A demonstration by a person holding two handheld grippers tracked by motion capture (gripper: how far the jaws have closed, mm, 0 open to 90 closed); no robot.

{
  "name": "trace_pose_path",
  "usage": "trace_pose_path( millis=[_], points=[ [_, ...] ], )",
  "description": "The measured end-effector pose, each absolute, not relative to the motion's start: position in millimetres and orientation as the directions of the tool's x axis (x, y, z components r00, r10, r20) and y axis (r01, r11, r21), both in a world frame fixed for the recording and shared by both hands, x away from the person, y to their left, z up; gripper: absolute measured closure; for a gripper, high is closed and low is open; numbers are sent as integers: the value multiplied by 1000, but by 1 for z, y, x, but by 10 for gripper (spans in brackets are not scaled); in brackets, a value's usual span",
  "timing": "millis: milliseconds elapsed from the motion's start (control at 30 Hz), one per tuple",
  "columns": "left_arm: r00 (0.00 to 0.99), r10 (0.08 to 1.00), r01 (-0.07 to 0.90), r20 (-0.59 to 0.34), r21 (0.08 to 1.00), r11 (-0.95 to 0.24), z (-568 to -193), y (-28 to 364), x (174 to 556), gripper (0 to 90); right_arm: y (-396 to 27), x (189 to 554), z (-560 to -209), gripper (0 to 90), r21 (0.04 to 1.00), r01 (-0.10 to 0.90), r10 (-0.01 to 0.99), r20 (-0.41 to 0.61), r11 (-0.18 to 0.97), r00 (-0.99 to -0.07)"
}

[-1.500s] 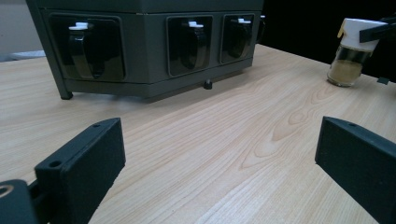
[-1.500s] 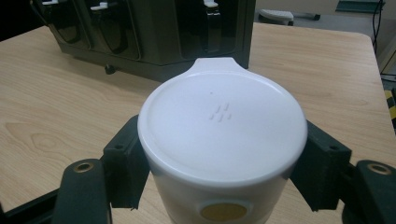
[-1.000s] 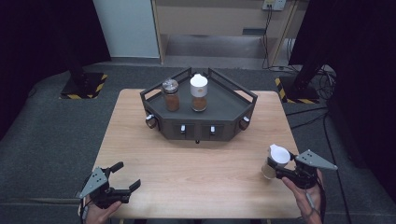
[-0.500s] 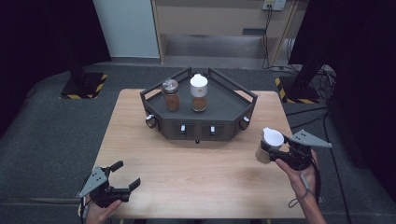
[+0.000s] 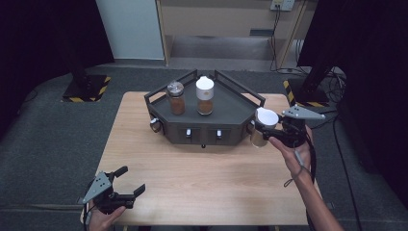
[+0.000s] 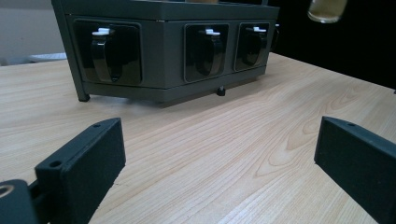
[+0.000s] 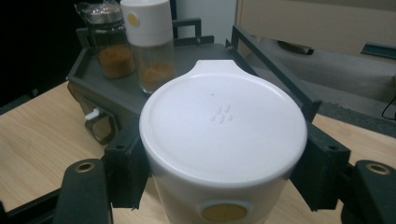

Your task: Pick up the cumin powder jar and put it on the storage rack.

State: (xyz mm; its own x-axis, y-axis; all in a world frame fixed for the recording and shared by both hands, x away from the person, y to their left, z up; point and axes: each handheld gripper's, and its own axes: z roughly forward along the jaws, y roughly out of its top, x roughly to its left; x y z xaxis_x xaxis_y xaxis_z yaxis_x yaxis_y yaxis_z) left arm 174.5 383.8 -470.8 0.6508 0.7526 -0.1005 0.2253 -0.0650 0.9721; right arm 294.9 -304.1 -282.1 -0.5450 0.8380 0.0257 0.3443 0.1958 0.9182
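The right gripper [image 5: 267, 131] clamps a white-lidded spice jar [image 5: 263, 126] above the pale wooden worktop [image 5: 202, 178]; the left gripper [image 5: 126, 182] rests wide open, empty, over grey carpet [image 5: 48, 144].

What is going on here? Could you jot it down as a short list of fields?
surface: wooden table
rack: dark tray with raised rails, at the table's far side
on the rack: two spice jars, one with a clear lid, one with a white lid
right hand-held gripper: shut on a third white-lidded jar, beside the rack's right end
left hand-held gripper: open, holding nothing, near the table's front left
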Motion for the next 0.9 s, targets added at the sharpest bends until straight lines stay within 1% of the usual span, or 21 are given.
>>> trace_pose_path(
  millis=[100, 167, 500, 900],
  points=[
    [652, 752, 226, -101, 972, -66, -471, 384, 175, 6, -298, 300, -276, 304, 919, 340, 838, 21, 198, -545],
    [654, 750, 227, -101, 971, -68, -471, 384, 175, 6, -289, 311, -266, 304, 918, 345, 840, 22, 198, -542],
    [655, 749, 230, -102, 971, -68, -471, 384, 175, 6, -254, 342, -242, 305, 915, 343, 845, 2, 215, -534],
    [654, 749, 232, -105, 971, -66, -471, 385, 175, 6, -221, 379, -235, 305, 907, 366, 867, 2, 209, -499]
  ],
)
